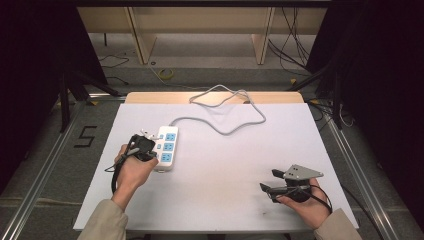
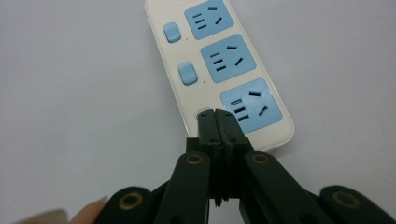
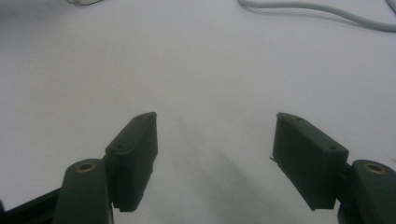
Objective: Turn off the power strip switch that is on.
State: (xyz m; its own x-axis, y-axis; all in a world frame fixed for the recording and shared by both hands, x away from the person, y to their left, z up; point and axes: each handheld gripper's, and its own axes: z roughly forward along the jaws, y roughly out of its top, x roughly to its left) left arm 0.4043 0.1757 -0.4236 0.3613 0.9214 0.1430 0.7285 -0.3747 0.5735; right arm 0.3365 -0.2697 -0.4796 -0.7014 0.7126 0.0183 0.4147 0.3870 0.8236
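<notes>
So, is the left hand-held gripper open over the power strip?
No, the left hand-held gripper has its jaws pressed together, tips at the power strip's nearest switch.

The power strip is cream-white, with three sky-blue socket faces cut by dark slots and two pale blue rocker switches down one side. Its cord is light grey. The bench is covered in plain white, with a tan wooden edge showing at the far end. The left claw is matte black with small brass-coloured rivets; the right claw is black too, topped by a grey plate. Both sleeves are beige.
</notes>
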